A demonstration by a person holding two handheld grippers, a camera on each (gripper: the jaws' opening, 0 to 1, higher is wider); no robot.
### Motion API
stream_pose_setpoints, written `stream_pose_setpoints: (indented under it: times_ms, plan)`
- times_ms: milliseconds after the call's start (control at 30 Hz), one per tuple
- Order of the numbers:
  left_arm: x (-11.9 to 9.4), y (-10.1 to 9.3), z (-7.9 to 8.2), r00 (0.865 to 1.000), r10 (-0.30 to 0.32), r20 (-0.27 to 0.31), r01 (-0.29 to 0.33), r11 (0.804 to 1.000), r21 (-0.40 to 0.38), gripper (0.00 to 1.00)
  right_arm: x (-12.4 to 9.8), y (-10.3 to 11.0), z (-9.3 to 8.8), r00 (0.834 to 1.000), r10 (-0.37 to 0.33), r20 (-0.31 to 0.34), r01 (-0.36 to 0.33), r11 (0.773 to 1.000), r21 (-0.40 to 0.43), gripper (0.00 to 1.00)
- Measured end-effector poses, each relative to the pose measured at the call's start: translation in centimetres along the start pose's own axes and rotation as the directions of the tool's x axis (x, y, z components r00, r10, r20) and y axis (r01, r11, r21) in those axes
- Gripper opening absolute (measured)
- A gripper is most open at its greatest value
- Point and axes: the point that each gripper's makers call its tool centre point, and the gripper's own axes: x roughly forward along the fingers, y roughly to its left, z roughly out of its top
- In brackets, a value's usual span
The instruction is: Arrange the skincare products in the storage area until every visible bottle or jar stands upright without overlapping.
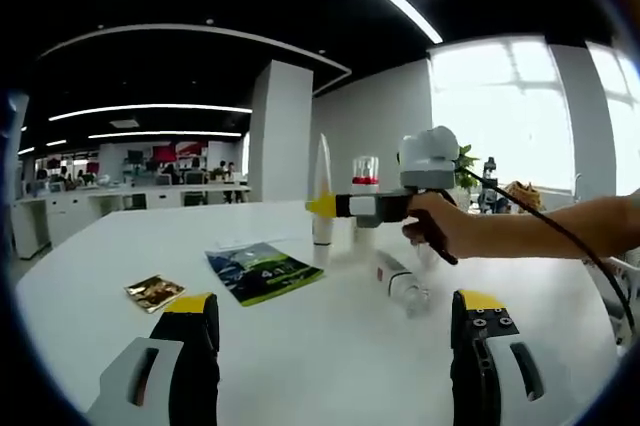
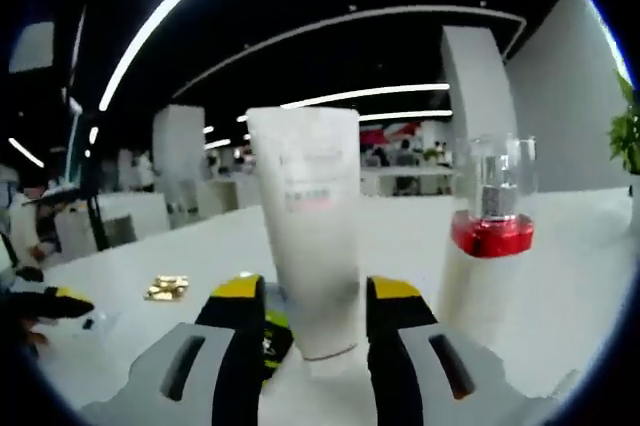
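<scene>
Your right gripper (image 2: 305, 321) has its jaws either side of the white tube (image 2: 305, 236), which stands cap-down on the bench (image 2: 560, 276); the jaws sit close against its lower body, but you cannot tell from here whether they pinch it or just flank it. In my judgement the risk is a topple: the tube is tall on a small cap, so any sideways pull while you let go could tip it into the red-collared bottle (image 2: 490, 246) standing just beside it on the right.

Your left gripper (image 1: 335, 346) hangs wide open over bare bench with nothing between its jaws. Ahead of it, the clear bottle (image 1: 402, 281) lies on its side below the hand (image 1: 440, 224) on the right gripper, so it needs standing up yet; being round, it would likely roll if you nudge it.

The green packet (image 1: 262, 273) and the small gold sachet (image 1: 153, 292) lie flat to the left, well apart from the bottles, and block nothing. A plant (image 2: 628, 131) is far off at the edge.
</scene>
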Motion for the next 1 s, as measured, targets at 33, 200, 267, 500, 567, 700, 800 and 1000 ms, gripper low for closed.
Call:
stream_pose_setpoints:
  times_ms: [33, 200, 267, 500, 567, 700, 800, 1000]
  plan:
    - [0.0, 0.0, 0.0, 1.000, 0.000, -0.001, 0.000, 1.000, 0.001, 0.99, 0.3, -0.2, -0.1, 1.000, 0.011, 0.001, -0.011, 1.000, -0.011, 0.30]
    - [-0.1, -0.2, -0.1, 1.000, 0.003, -0.003, -0.003, 1.000, -0.001, 0.99, 0.1, 0.0, -0.1, 1.000, -0.003, -0.006, 0.003, 1.000, 0.010, 0.27]
    - [-0.2, -0.4, -0.2, 1.000, 0.003, -0.004, -0.003, 1.000, -0.003, 0.99, -0.3, -0.1, -0.1, 1.000, -0.028, -0.010, 0.028, 1.000, -0.002, 0.21]
    - [-0.4, -0.7, -0.4, 1.000, 0.003, -0.007, -0.003, 1.000, -0.001, 0.99, -1.9, -0.4, 0.1, 0.998, -0.057, 0.029, 0.057, 0.998, -0.010, 0.14]
    - [-0.3, -0.6, -0.4, 1.000, 0.003, -0.008, -0.003, 1.000, -0.001, 0.99, -1.8, -0.4, 0.3, 0.998, -0.051, 0.044, 0.051, 0.999, -0.007, 0.14]
    - [-0.3, -0.6, -0.4, 1.000, 0.004, -0.009, -0.004, 1.000, -0.002, 0.99, -1.7, -0.4, 0.1, 0.998, -0.056, 0.026, 0.056, 0.998, -0.023, 0.14]
    - [-0.1, -0.4, -0.4, 1.000, 0.003, -0.008, -0.003, 1.000, -0.004, 0.99, -2.0, -0.1, 0.0, 0.998, -0.053, 0.031, 0.053, 0.999, -0.002, 0.14]
    - [0.2, -0.2, -0.3, 1.000, 0.000, -0.006, 0.000, 1.000, -0.002, 0.99, -1.4, 1.6, 0.0, 0.999, 0.022, 0.024, -0.022, 1.000, -0.016, 0.16]
